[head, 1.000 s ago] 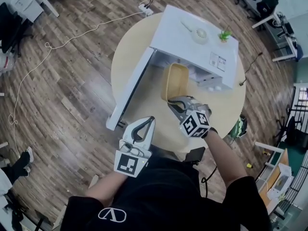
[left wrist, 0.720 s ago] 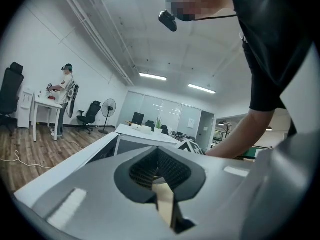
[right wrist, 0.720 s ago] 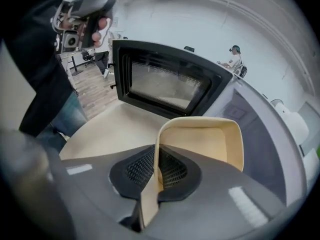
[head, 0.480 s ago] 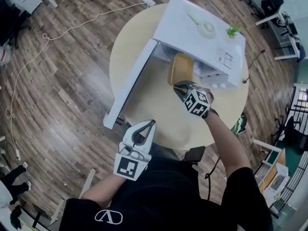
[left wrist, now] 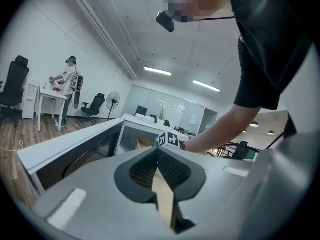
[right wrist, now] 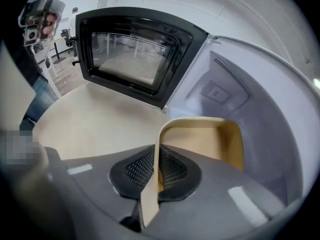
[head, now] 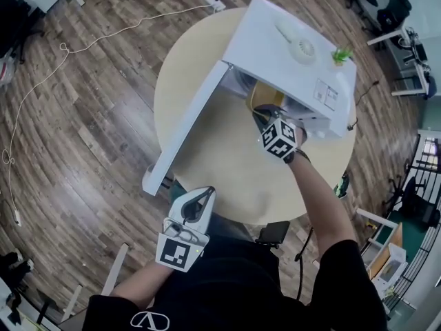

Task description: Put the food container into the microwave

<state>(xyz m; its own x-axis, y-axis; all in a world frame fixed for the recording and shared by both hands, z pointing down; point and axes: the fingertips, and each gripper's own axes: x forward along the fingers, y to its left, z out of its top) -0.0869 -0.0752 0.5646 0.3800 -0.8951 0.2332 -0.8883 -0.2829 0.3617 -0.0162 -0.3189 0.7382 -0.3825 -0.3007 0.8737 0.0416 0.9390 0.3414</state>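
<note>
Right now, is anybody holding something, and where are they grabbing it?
The right gripper pinches the container by its near side wall, at the rim. The left gripper holds nothing.

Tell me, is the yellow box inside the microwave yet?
Nearly. Done: the microwave door is wide open. In hand: the right tongs grip the food container by its wall, and it is partway through the microwave opening. Left: set it down inside, let go, and probably shut the door. The left tongs are shut and empty, back near the person.
</note>
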